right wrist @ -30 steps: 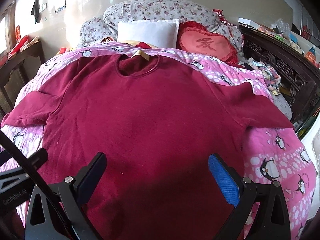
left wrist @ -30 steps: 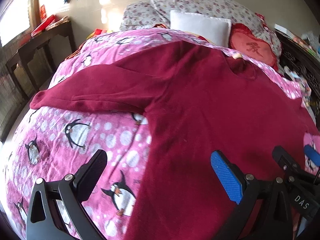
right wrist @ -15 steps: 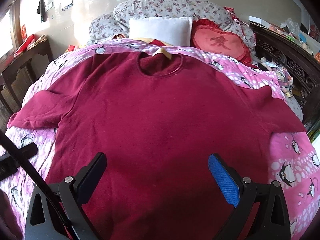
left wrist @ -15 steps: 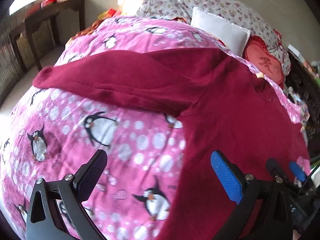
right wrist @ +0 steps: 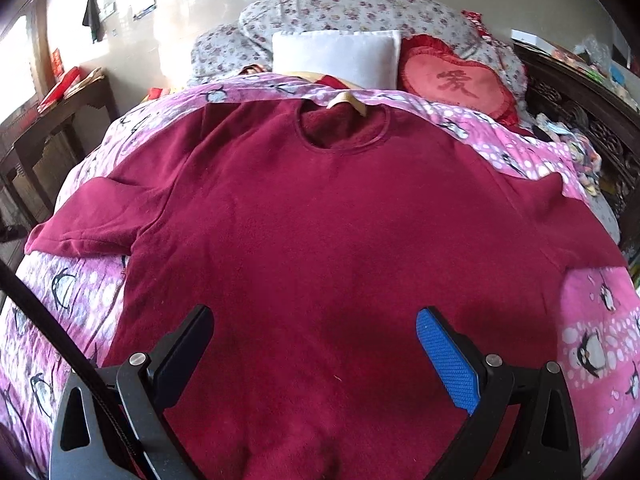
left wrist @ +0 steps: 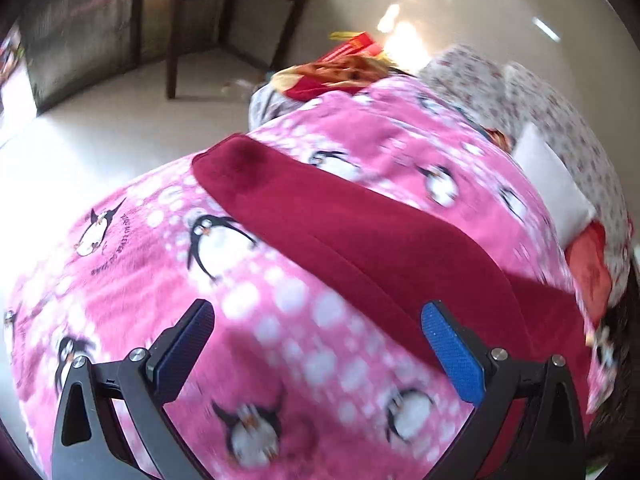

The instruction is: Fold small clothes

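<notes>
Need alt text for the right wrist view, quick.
A dark red top lies flat, sleeves out, on a pink penguin blanket. The open right gripper hovers above its lower half, holding nothing.

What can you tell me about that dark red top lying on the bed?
The top is a dark red, fleecy-looking pullover with a round neck and long sleeves. It lies flat, front up, on the pink penguin blanket, neck toward the pillows, both sleeves spread outward. The left sleeve stretches toward the bed's edge, its cuff open. A pale hanger pokes out of the collar. Nothing is folded yet, and neither hand-held gripper touches it.
</notes>
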